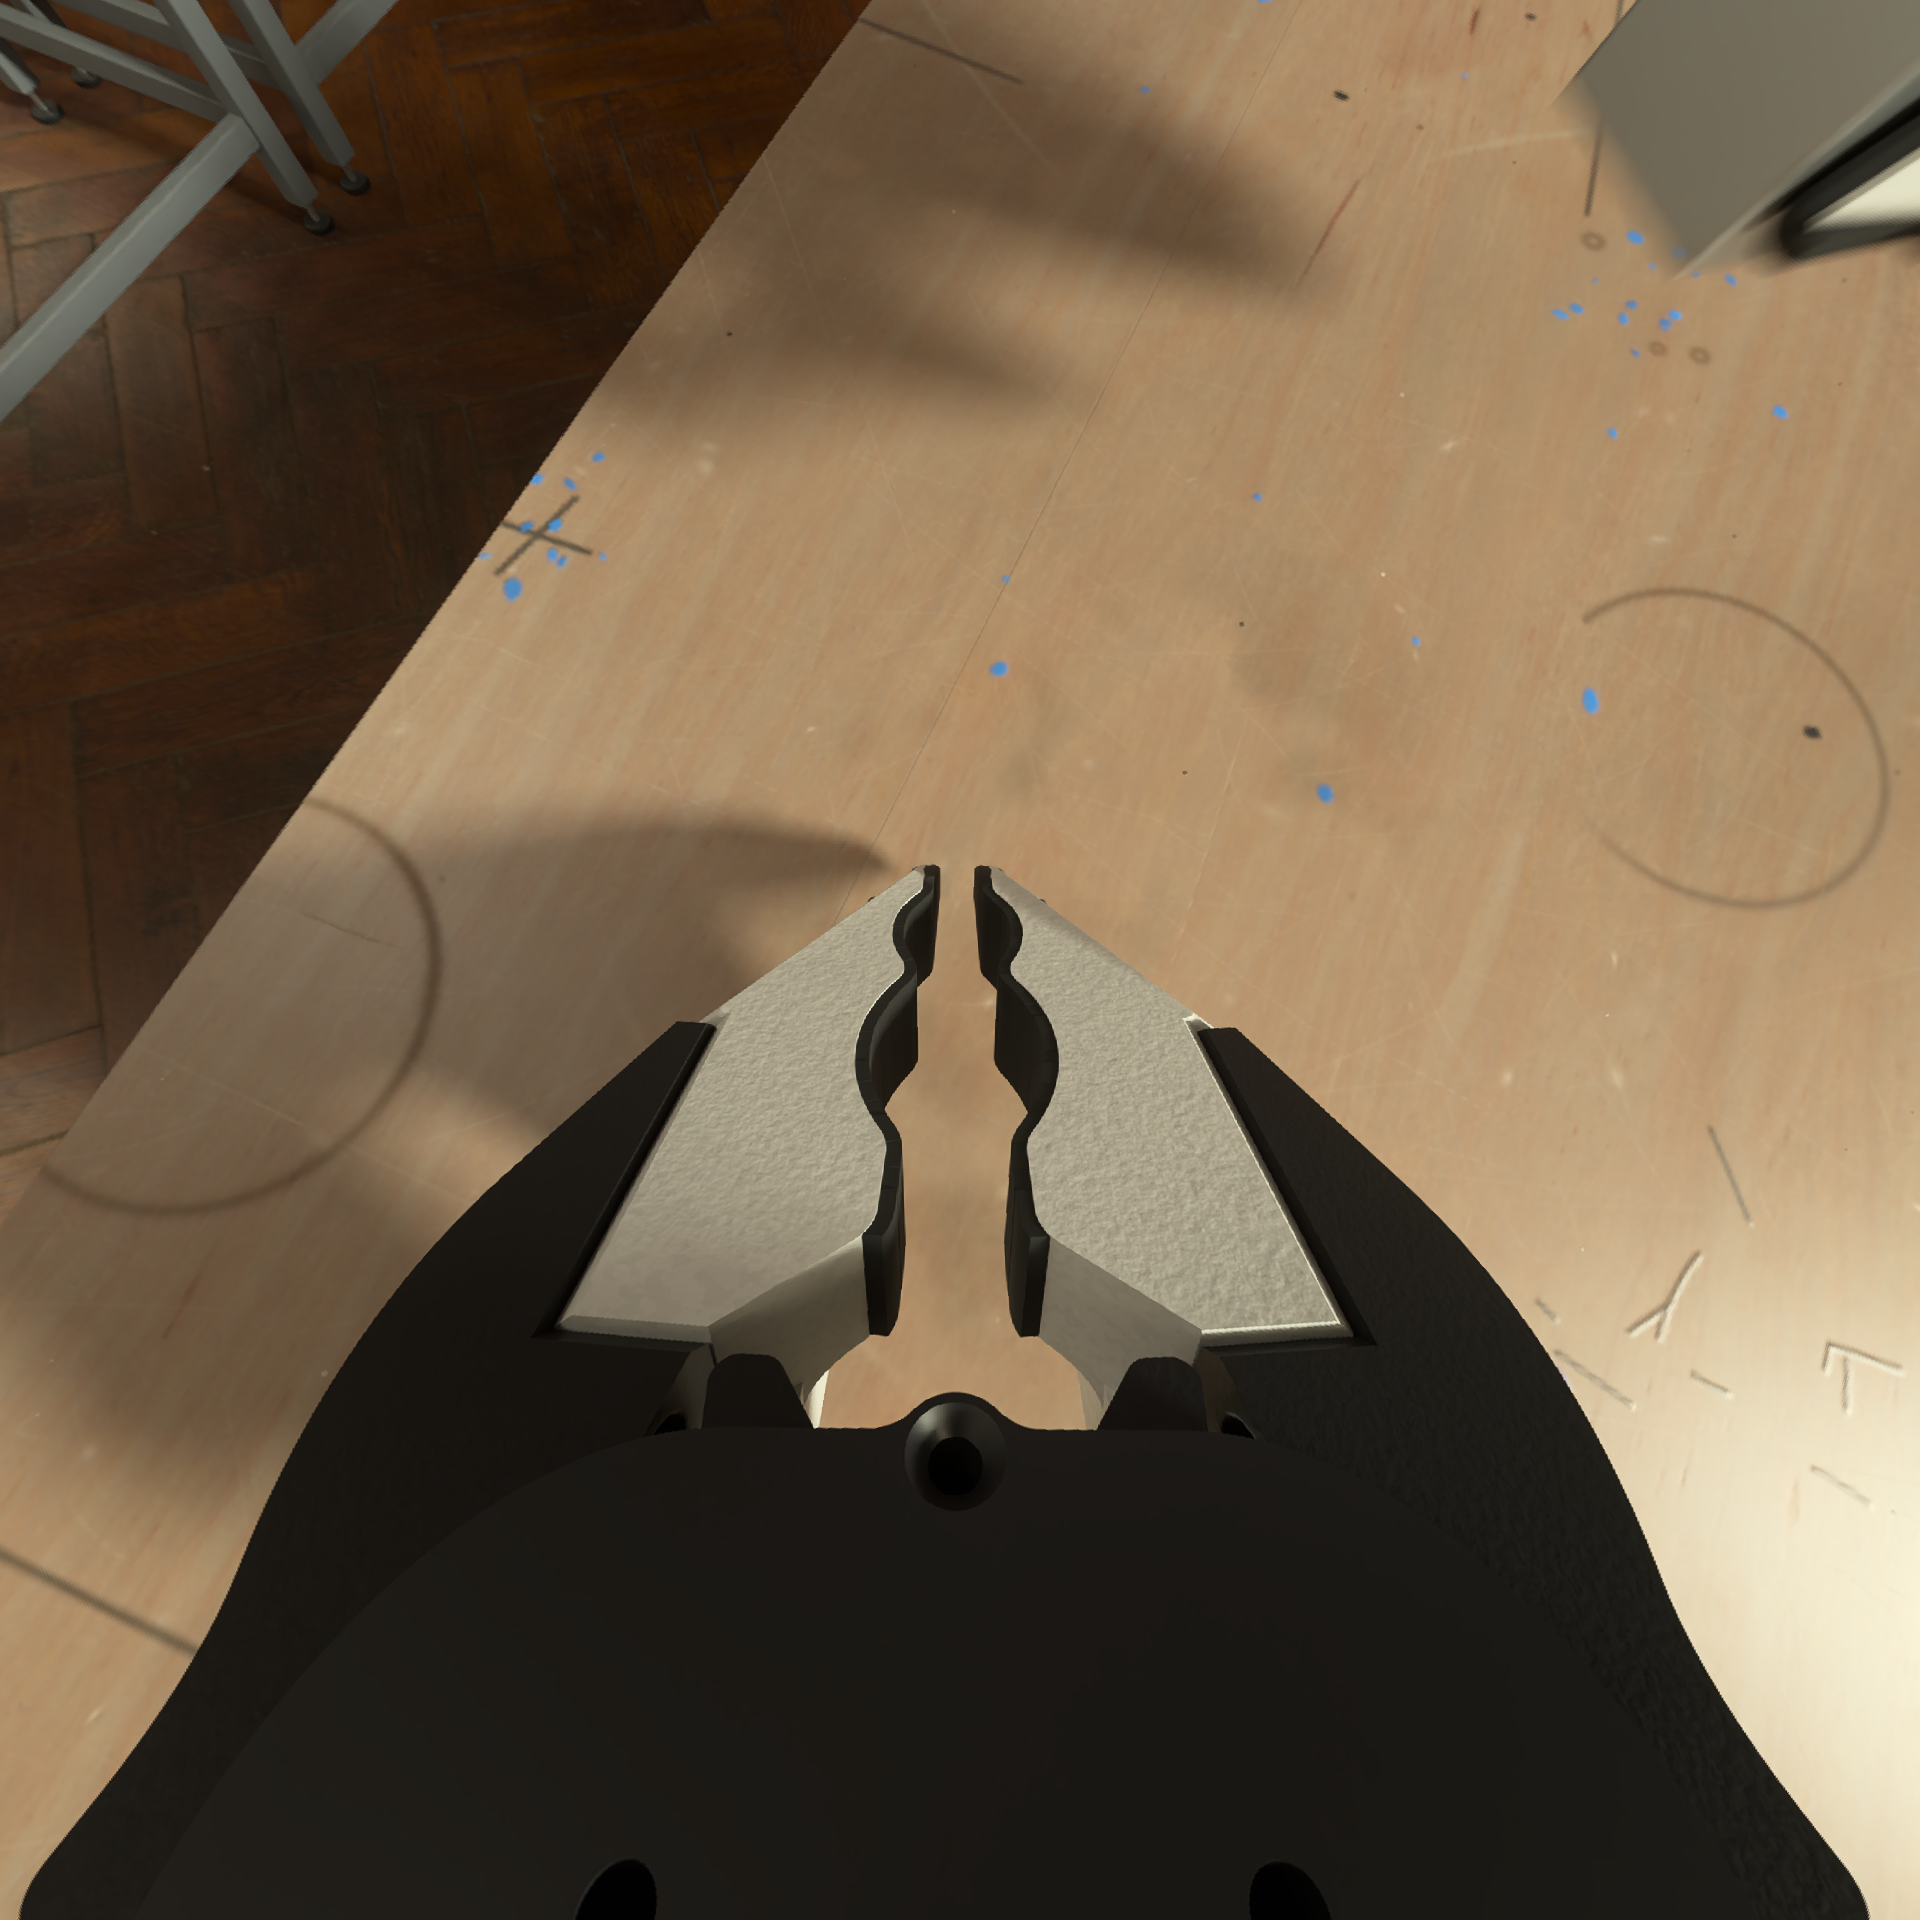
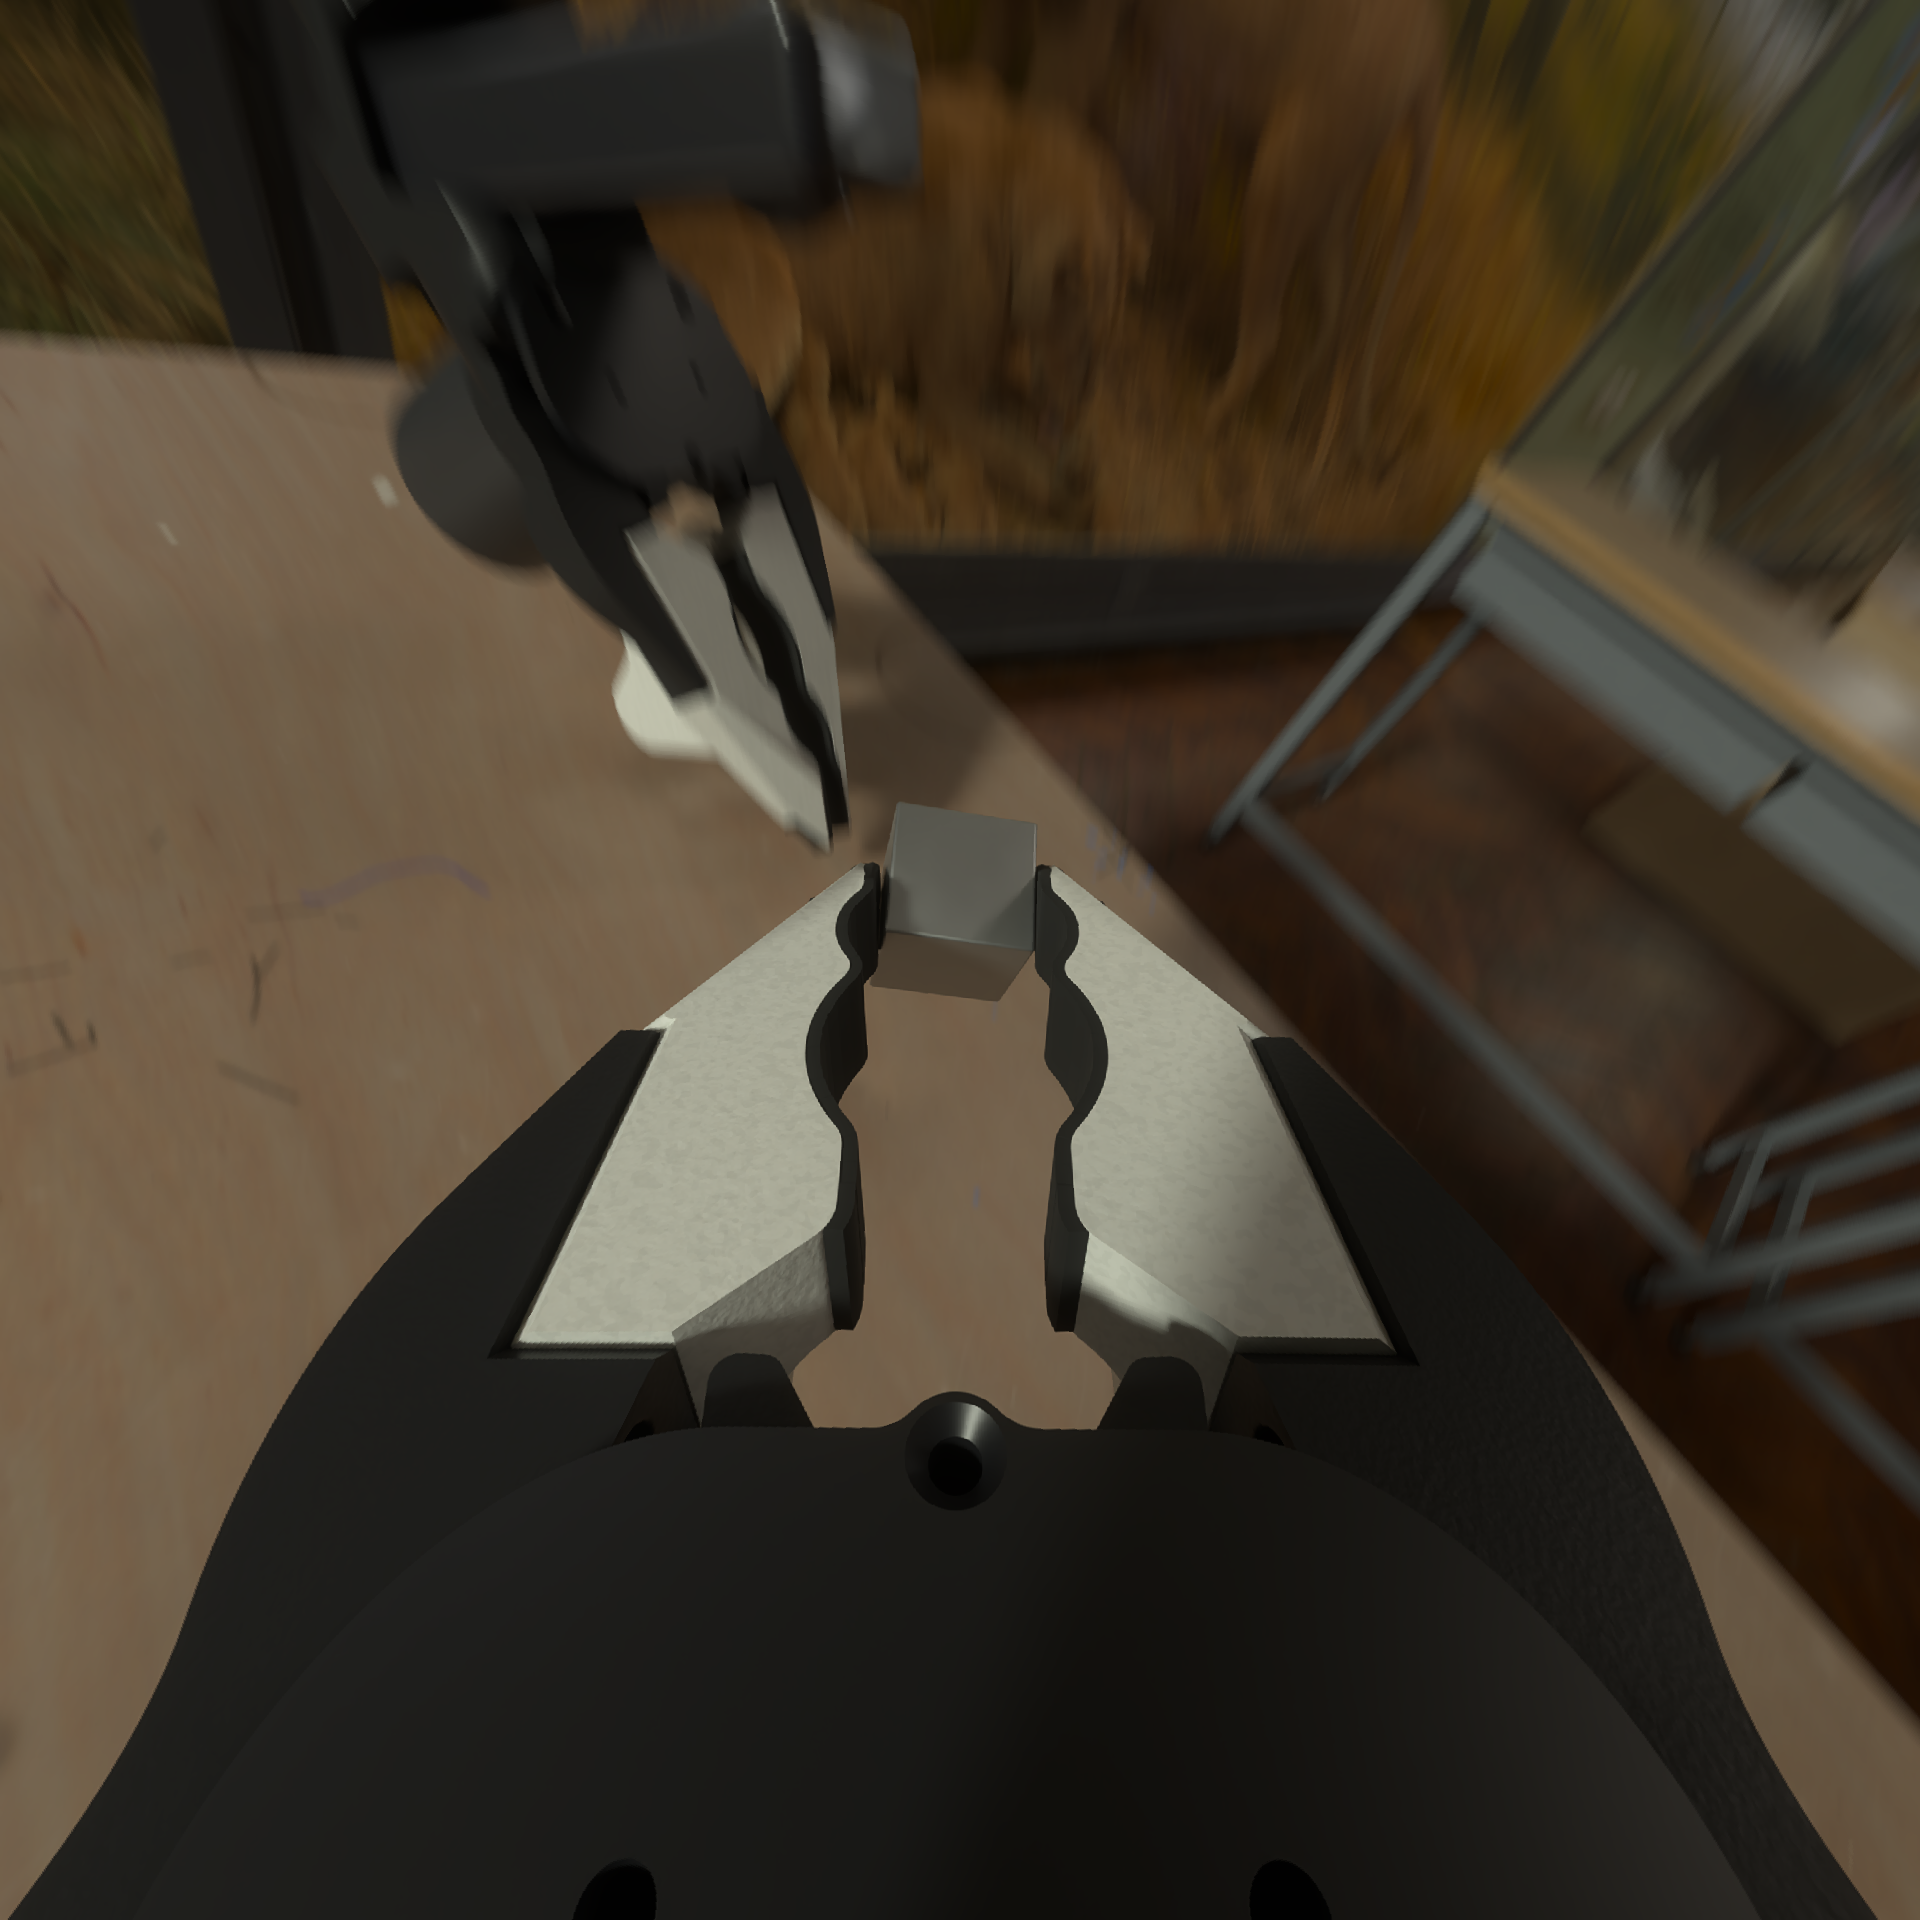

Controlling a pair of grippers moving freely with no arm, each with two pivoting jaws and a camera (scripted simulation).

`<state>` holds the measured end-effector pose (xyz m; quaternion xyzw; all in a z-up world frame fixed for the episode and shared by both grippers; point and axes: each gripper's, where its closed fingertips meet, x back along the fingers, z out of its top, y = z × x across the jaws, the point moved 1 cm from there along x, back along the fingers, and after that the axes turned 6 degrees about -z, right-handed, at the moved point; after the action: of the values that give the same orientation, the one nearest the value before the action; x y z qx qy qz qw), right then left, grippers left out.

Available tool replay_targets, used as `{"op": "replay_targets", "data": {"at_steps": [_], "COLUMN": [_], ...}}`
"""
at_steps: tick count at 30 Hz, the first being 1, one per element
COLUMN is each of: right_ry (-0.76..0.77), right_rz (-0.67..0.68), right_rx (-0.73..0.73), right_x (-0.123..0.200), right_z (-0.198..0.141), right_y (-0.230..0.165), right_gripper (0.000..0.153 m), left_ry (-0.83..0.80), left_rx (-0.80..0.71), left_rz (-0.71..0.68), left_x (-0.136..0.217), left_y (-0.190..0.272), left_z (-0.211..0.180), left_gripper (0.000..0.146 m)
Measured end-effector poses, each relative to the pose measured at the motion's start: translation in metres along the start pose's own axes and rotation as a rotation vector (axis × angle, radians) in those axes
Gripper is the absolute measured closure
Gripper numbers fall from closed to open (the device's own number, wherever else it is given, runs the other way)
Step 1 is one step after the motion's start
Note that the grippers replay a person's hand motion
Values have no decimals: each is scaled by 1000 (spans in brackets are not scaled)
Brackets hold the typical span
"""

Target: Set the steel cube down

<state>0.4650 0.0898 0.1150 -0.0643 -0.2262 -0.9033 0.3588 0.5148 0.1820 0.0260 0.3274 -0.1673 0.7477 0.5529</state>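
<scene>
Right gripper (image 2: 958,878): black body, pale textured fingers, clamped on the small grey steel cube (image 2: 961,894). Cube is pinched at the fingertips only, one pad on each side face, top face tilted slightly. It sits at 12 o'clock from the gripper body in the right wrist view, over the scuffed light-brown wooden tabletop (image 2: 312,935). Contact with the tabletop: cannot tell from this angle.

Left gripper (image 1: 956,883): same black-and-pale build, fingers nearly together with a thin gap at the tips, nothing between them. Left wrist view looks down on the tabletop (image 1: 1247,520), marked with pencilled circles, scratches and blue paint specks. Its shadow falls at 10 o'clock from the tips.

In the right wrist view the left gripper (image 2: 821,821) shows motion-blurred at 11 o'clock, pointing down, tips just beside the cube's upper-left corner. Touching or not: cannot tell through the blur. A small off-white object (image 2: 649,717) sits on the tabletop behind it, mostly hidden.

Table edge runs diagonally; beyond it, dark herringbone wood floor (image 1: 208,520) and grey metal frame legs (image 1: 208,156) at 10–11 o'clock in the left view. In the right view, a grey metal-framed table (image 2: 1558,644) at 2 o'clock, background heavily blurred. A beige box-shaped object (image 1: 1714,125) at 1 o'clock in the left view, cut off by the frame edge.
</scene>
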Motion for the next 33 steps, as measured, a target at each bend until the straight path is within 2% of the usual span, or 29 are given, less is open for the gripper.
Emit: {"op": "replay_targets", "data": {"at_steps": [2,4,7,14,18,21,24,33], "right_ry": [-160,-250,-312,-455,-448,-413,-462,-538], "right_rz": [20,20,24,145,205,179,119,162], "right_rx": [-46,-59,-103,-215,-254,-269,-244,-234], "right_x": [-2,-4,-8,-15,-16,-14,-14,-19], "right_z": [-31,-48,-59,-81,-80,-74,-84,-96], "right_y": [3,3,2,-15,-20,-9,3,-6], "right_gripper": [123,123,123,123,123,123,123,124], "left_ry": [8,13,26,53,53,26,-1,-19], "left_rx": [7,7,9,29,36,24,16,-14], "left_rz": [-3,1,2,18,43,89,132,317], "left_x": [0,2,5,12,19,24,29,50], "left_y": [0,-1,-1,-6,-10,-15,-21,-43], "left_z": [0,0,0,-3,-7,-12,-17,-20], "left_gripper": [140,140,140,140,139,139,139,139]}}
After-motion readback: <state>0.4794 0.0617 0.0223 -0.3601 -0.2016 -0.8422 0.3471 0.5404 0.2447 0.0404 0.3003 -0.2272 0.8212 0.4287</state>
